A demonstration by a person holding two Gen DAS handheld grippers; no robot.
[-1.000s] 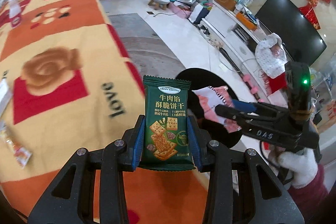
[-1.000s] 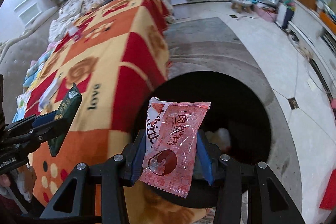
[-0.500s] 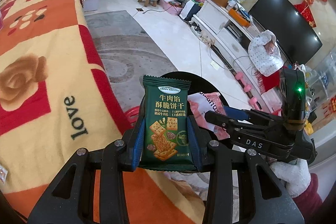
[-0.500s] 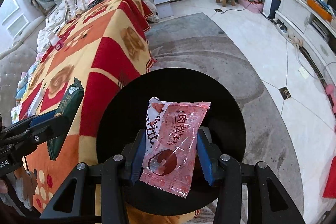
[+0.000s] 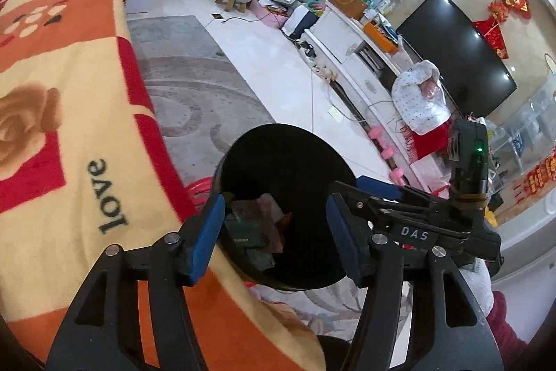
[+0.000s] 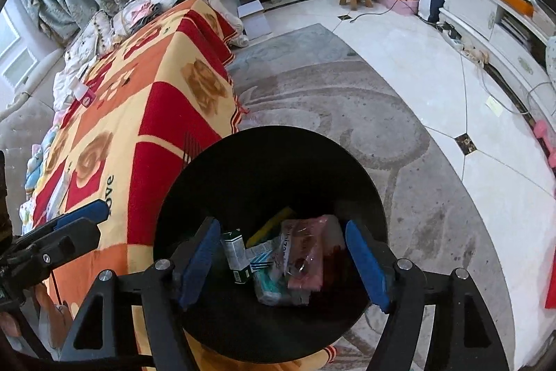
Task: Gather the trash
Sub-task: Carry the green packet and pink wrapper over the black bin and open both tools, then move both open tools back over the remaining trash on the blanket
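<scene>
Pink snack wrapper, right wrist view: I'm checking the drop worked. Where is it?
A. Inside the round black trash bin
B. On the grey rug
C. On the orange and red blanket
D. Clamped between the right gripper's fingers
A: the pink snack wrapper lies among other packets down inside the round black trash bin, and the opening right gripper has nothing between its fingers.

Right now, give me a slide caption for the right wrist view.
Right gripper opening above the black bin, snack wrappers inside.
</scene>
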